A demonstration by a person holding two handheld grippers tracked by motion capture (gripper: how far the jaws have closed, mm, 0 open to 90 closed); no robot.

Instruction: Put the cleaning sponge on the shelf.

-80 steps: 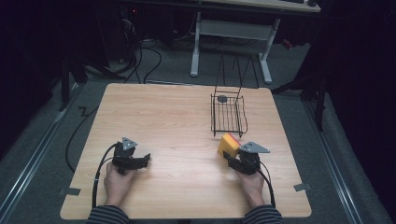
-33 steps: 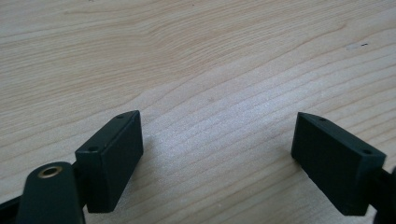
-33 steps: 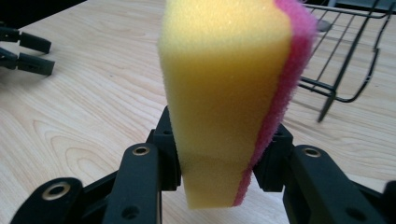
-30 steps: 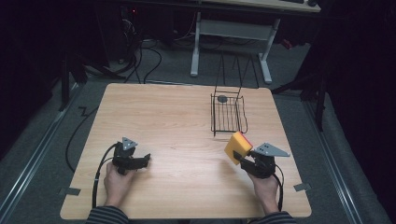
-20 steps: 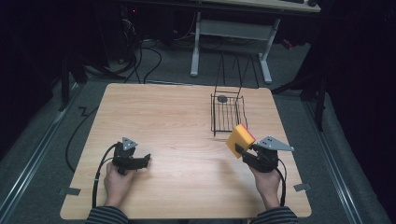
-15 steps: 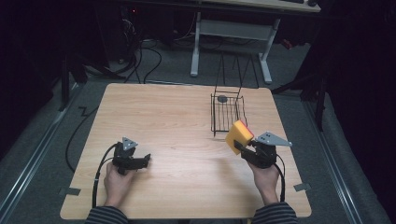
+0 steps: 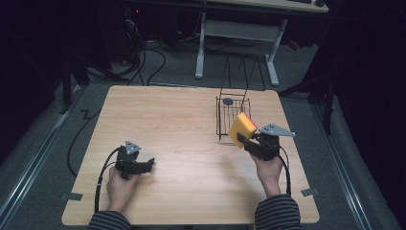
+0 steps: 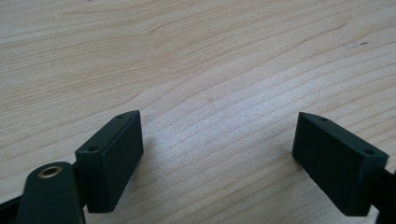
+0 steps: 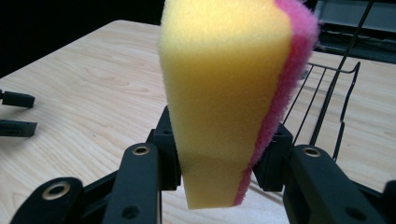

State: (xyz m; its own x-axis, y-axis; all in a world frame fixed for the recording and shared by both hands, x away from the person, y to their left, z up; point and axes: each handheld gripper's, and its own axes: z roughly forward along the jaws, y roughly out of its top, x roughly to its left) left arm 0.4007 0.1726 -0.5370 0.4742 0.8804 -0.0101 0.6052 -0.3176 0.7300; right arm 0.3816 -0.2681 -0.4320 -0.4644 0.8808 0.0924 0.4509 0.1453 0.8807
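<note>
A yellow sponge [image 7: 242, 128] with a pink scouring side [image 9: 286, 88] is pinched upright in my right gripper [image 7: 245, 140], which is shut on it and held above the table just in front of the black wire basket [image 7: 232, 115]. In the right gripper view the sponge [image 9: 224, 93] rises between the two jaws, with the basket's wires [image 9: 334, 100] just behind it on the right. My left gripper [image 7: 147, 164] rests low at the table's front left, open with nothing between its fingers [image 8: 112, 156], only bare wood.
The wooden table [image 7: 167, 120] carries the basket at its back right; a small dark round thing [image 7: 228, 101] lies inside it. Beyond the far edge stand a white desk frame [image 7: 239, 33] and cables on the floor. Tape marks [image 7: 71, 196] sit by the front corners.
My right gripper has lifted the sponge and carried it right, then back toward the basket's front. The left gripper has stayed still.
</note>
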